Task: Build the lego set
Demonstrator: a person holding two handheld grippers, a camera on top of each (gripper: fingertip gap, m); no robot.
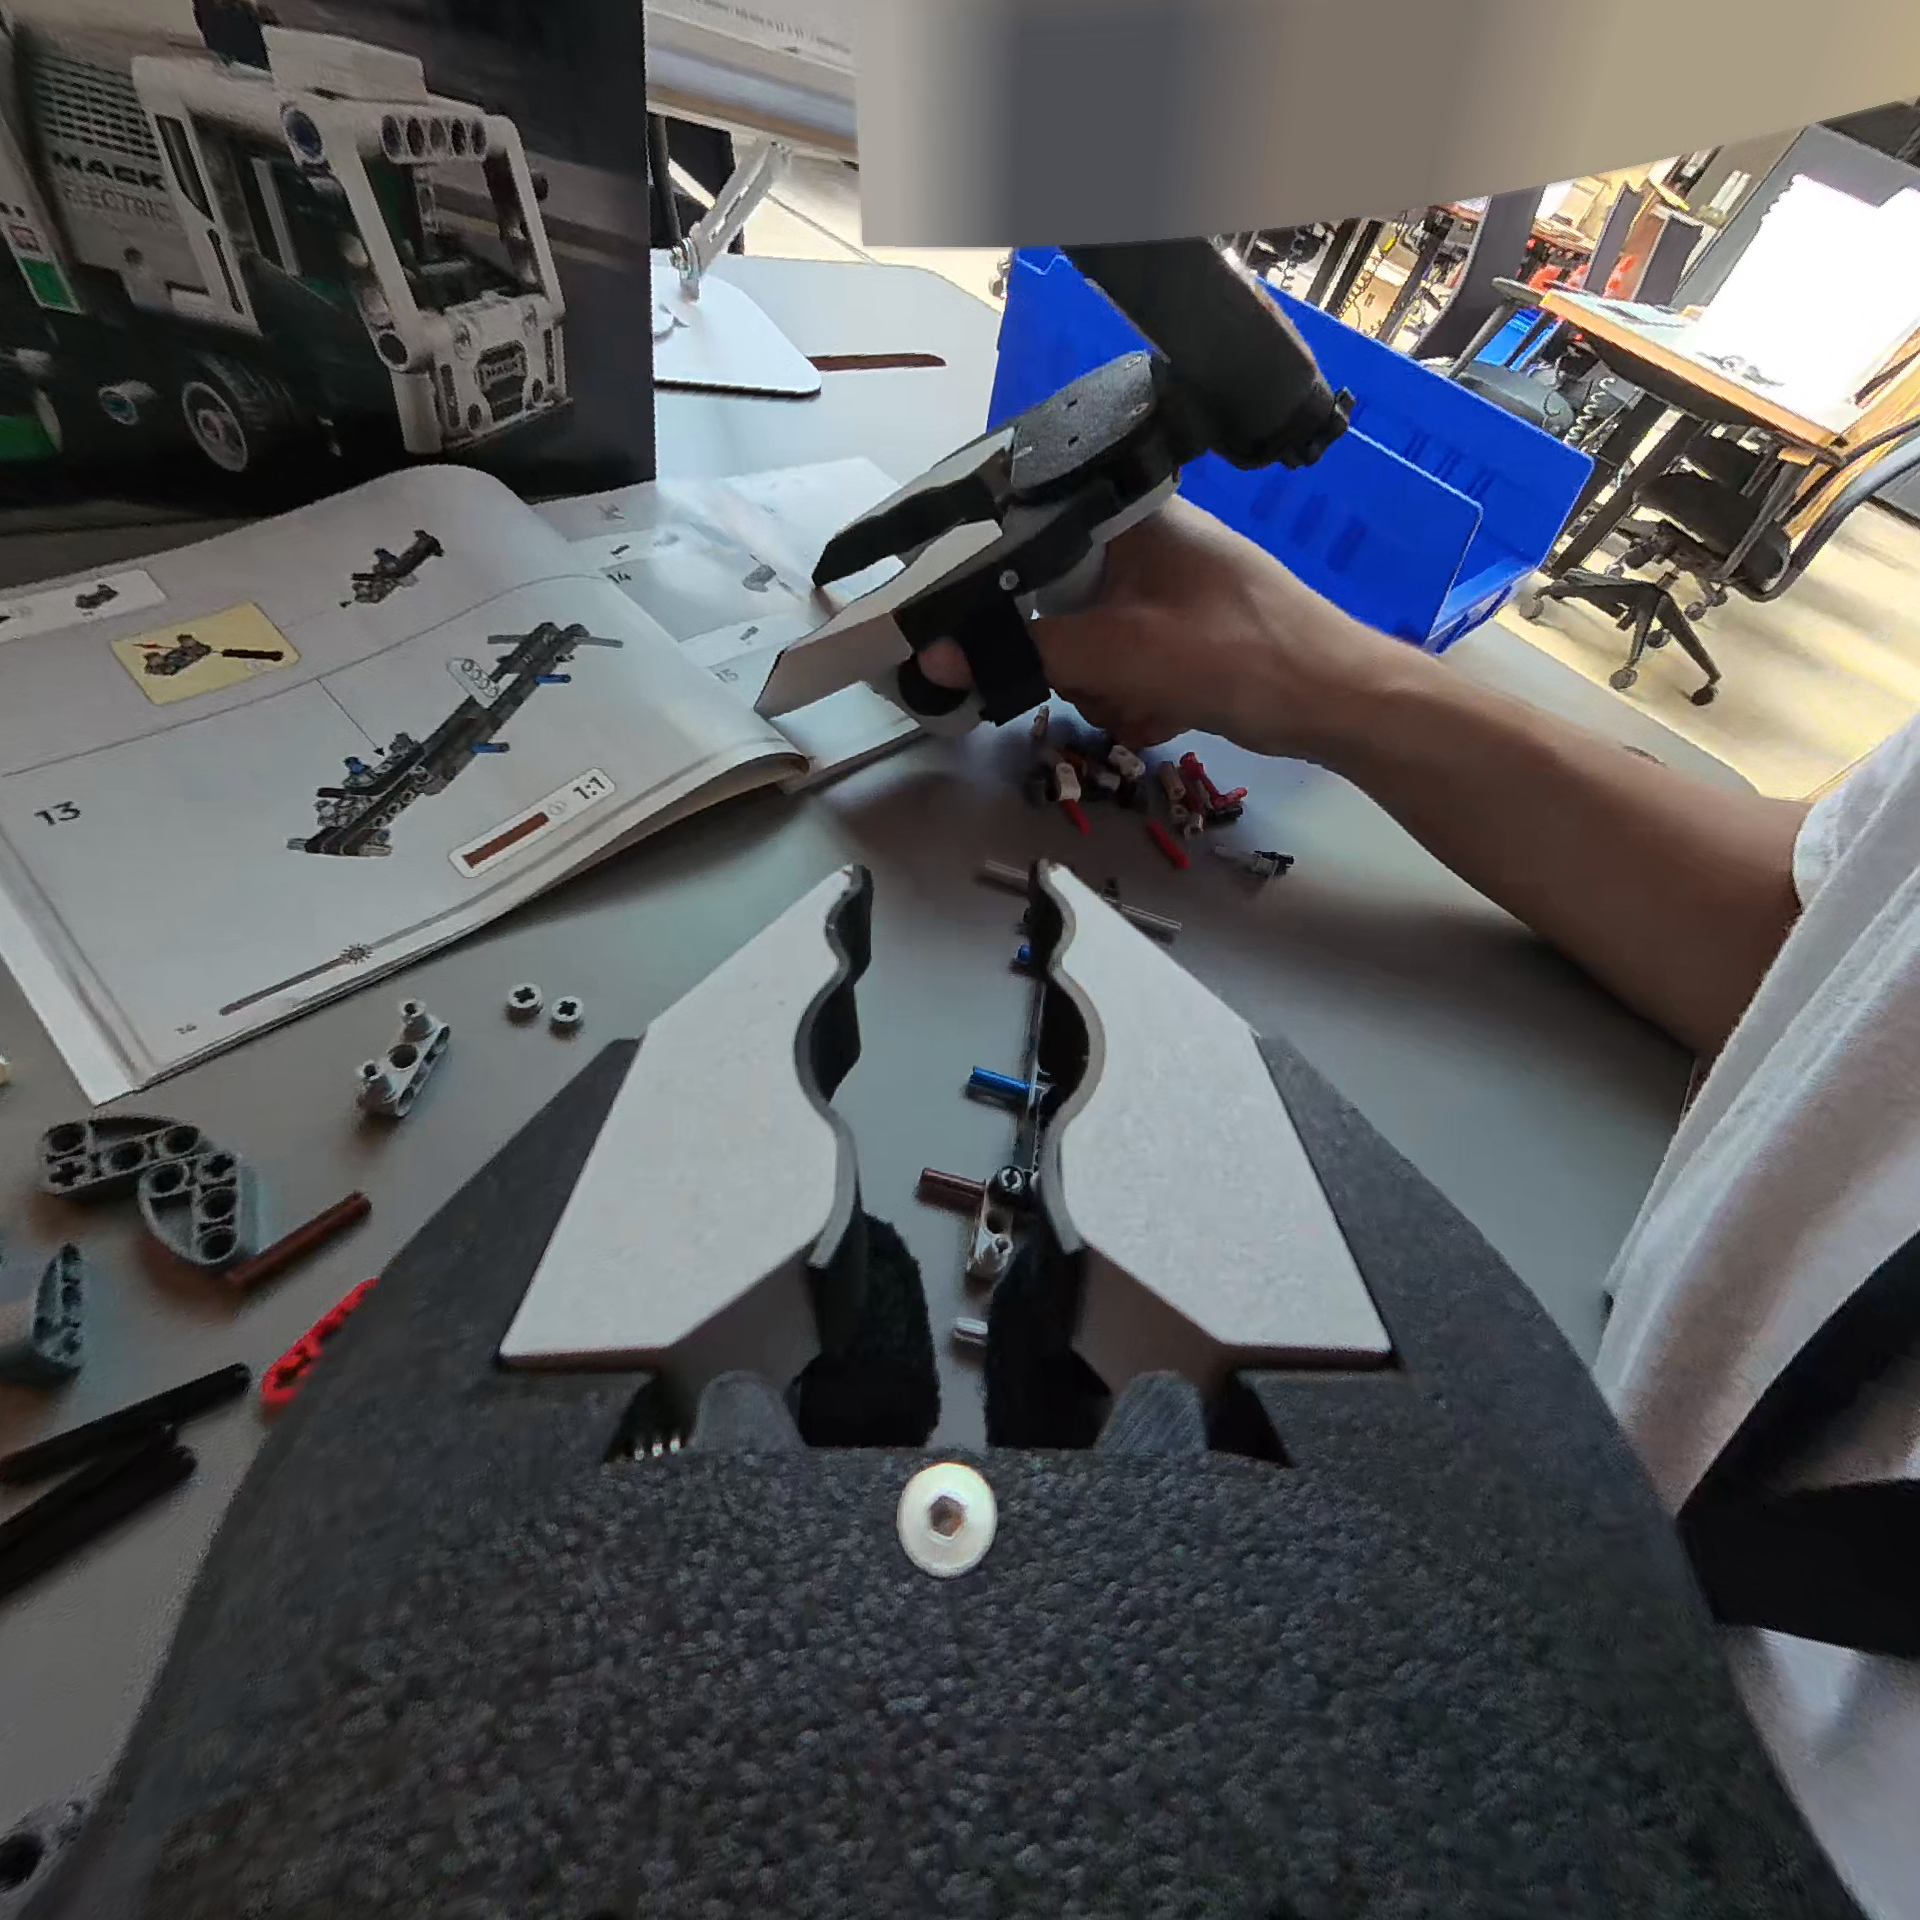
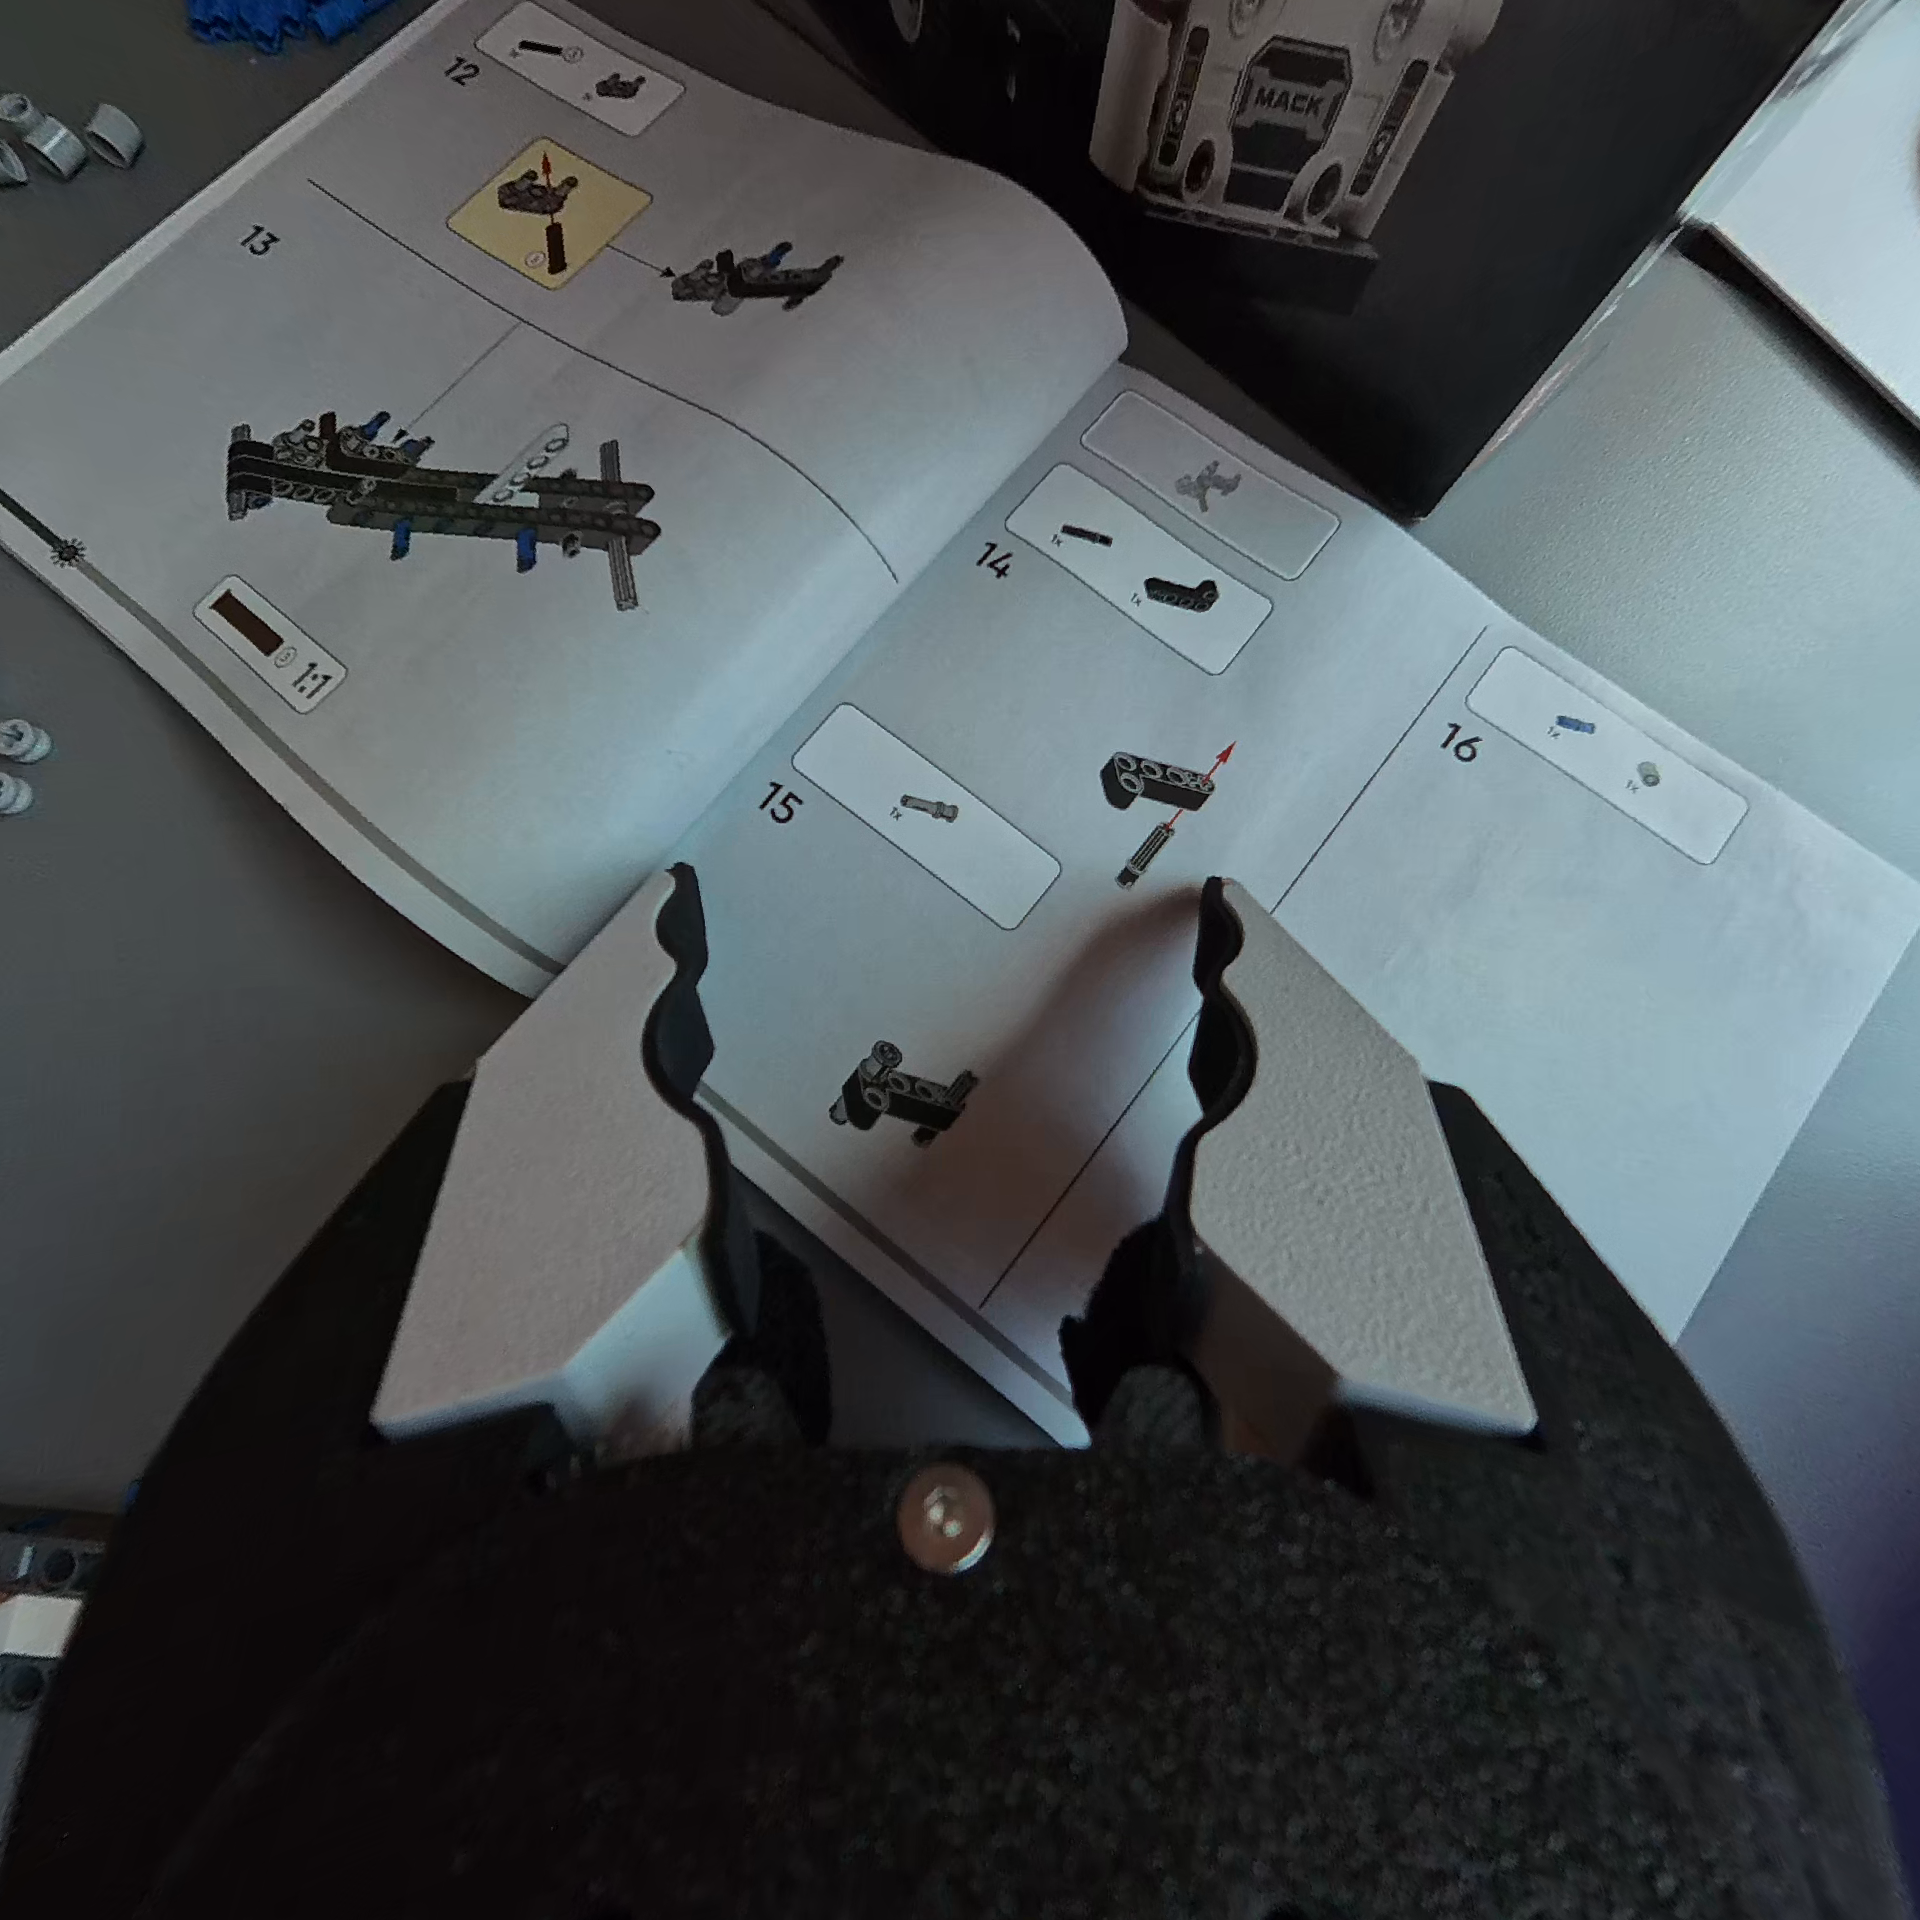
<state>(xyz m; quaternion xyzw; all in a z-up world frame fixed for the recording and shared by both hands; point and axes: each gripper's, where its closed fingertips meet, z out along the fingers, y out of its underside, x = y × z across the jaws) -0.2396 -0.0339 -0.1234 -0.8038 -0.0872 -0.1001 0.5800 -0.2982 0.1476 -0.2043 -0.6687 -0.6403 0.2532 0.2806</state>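
My left gripper (image 1: 951, 883) is open and empty, low over the grey table (image 1: 1351, 1039). Under it lies a long black lego assembly (image 1: 1023, 1091) with blue pins, partly hidden by the right-hand finger; I cannot tell if they touch. My right gripper (image 2: 945, 883) is open and empty above the right-hand page of the open instruction booklet (image 2: 727, 520). The right gripper also shows in the left wrist view (image 1: 795, 639), held by a hand over the booklet (image 1: 364, 727). A pile of small red, tan and black pins (image 1: 1132, 790) lies beside that hand.
The lego box (image 1: 312, 239) stands behind the booklet, also in the right wrist view (image 2: 1299, 156). A blue bin (image 1: 1351, 499) stands at the back right. Loose grey beams (image 1: 145, 1164), a grey connector (image 1: 405, 1060), a brown axle (image 1: 301, 1236) and black axles (image 1: 104, 1434) lie left. About 12 cm separates my left fingertips from the grey connector (image 1: 405, 1060).
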